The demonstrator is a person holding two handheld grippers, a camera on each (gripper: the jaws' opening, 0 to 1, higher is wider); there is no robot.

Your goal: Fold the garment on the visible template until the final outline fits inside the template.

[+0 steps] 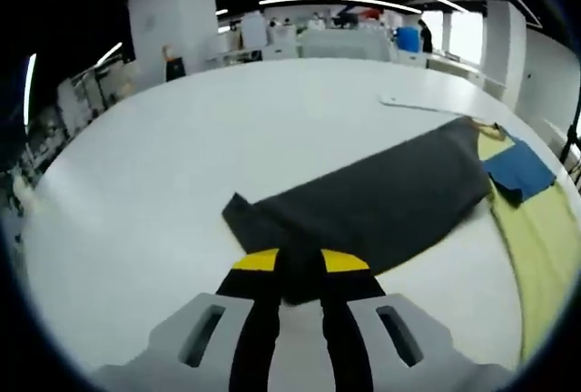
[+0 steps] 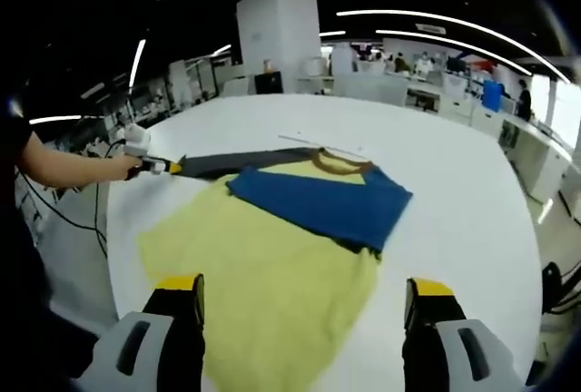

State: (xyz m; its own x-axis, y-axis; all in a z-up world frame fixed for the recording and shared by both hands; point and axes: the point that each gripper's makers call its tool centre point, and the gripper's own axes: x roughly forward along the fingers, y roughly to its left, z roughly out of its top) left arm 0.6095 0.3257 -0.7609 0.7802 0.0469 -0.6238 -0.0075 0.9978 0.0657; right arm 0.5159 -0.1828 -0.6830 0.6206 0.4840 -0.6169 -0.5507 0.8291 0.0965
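The garment lies on the white table (image 2: pixel 454 192). It has a yellow body (image 2: pixel 263 265), a blue sleeve (image 2: pixel 327 201) folded across the chest, a brown collar (image 2: pixel 343 161) and a dark grey sleeve (image 1: pixel 381 197) stretched out flat. My left gripper (image 1: pixel 298 269) is shut on the end of the dark grey sleeve. In the right gripper view the left gripper (image 2: pixel 162 167) holds that sleeve (image 2: pixel 227 163) out to the left. My right gripper (image 2: pixel 304 297) hovers over the yellow hem, open wide, with nothing between its jaws.
A thin white flat sheet (image 1: pixel 427 103) lies on the table beyond the collar. A person's arm (image 2: pixel 73 170) reaches in from the left. Desks, pillars and a standing person (image 2: pixel 524 102) are far behind the table; the table edge (image 2: pixel 113 256) runs near the hem.
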